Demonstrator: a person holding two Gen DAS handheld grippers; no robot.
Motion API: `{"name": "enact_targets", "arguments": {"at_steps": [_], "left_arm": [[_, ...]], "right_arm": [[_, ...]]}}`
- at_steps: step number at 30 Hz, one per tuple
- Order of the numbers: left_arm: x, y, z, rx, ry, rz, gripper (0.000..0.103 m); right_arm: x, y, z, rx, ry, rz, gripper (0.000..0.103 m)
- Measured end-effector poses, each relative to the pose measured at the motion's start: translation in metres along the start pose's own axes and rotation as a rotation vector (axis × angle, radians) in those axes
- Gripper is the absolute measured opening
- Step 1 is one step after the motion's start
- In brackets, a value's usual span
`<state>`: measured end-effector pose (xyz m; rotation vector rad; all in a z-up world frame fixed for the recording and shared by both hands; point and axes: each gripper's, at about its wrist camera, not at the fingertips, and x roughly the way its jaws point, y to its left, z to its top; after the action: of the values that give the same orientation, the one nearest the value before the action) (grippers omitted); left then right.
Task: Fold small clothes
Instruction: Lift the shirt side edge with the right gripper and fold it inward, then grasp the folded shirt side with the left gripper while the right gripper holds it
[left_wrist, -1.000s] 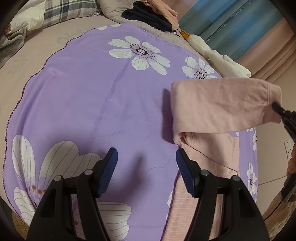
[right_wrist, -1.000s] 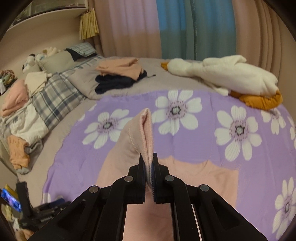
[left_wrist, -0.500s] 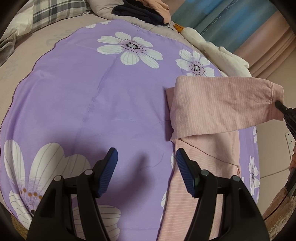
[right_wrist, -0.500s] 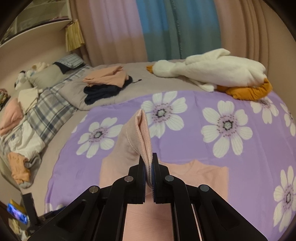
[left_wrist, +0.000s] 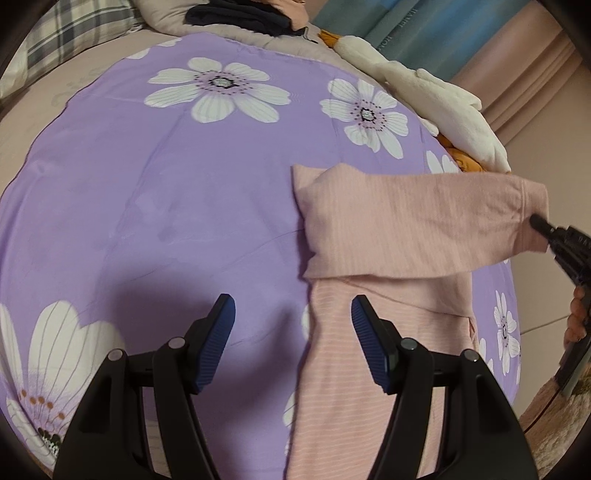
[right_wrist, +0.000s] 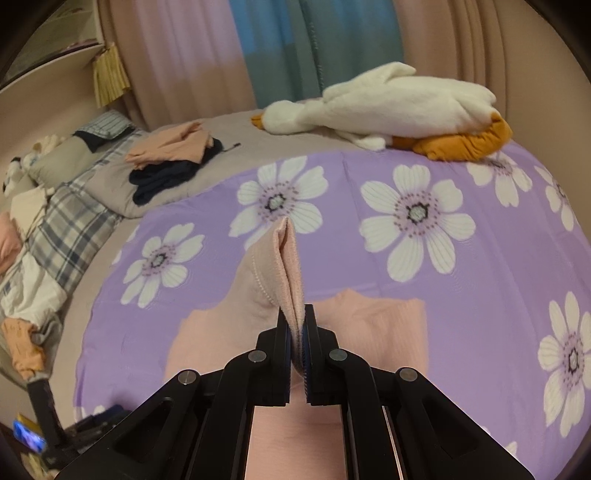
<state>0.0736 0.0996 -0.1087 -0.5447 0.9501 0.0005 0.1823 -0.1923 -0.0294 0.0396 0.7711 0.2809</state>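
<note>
A small pink striped long-sleeved top (left_wrist: 373, 369) lies on a purple flowered sheet (left_wrist: 166, 192). Its sleeve (left_wrist: 413, 229) is stretched across the body, lifted at the cuff. My right gripper (right_wrist: 297, 325) is shut on the sleeve cuff (right_wrist: 288, 258) and holds it above the top's body (right_wrist: 376, 321); it shows in the left wrist view (left_wrist: 539, 225) at the right edge. My left gripper (left_wrist: 291, 314) is open and empty, hovering over the top's left edge, one fingertip (left_wrist: 364, 317) above the fabric.
A white and orange plush goose (right_wrist: 388, 110) lies at the sheet's far edge. Folded pink and dark clothes (right_wrist: 173, 155) sit on a grey cushion beyond. A plaid blanket (right_wrist: 70, 236) and loose clothes lie to the left. Curtains (right_wrist: 295, 48) hang behind.
My right gripper has carried the sleeve cuff further across and over the top's body. My left gripper has shifted forward and right over the top's edge, still open.
</note>
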Motion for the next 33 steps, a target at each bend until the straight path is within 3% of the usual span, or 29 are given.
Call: {"name": "enact_targets", "arguments": {"at_steps": [9, 25, 33], "left_arm": [[0.018, -0.027, 0.03, 0.045, -0.005, -0.022, 0.058], [0.074, -0.057, 0.055, 0.115, 0.089, -0.021, 0.018], [0.101, -0.059, 0.055, 0.132, 0.142, 0.016, 0.016]], "right_arm": [[0.015, -0.034, -0.013, 0.068, 0.039, -0.04, 0.007], [0.031, -0.066, -0.022, 0.126, 0.064, -0.076, 0.007], [0.044, -0.081, -0.03, 0.146, 0.094, -0.097, 0.007]]}}
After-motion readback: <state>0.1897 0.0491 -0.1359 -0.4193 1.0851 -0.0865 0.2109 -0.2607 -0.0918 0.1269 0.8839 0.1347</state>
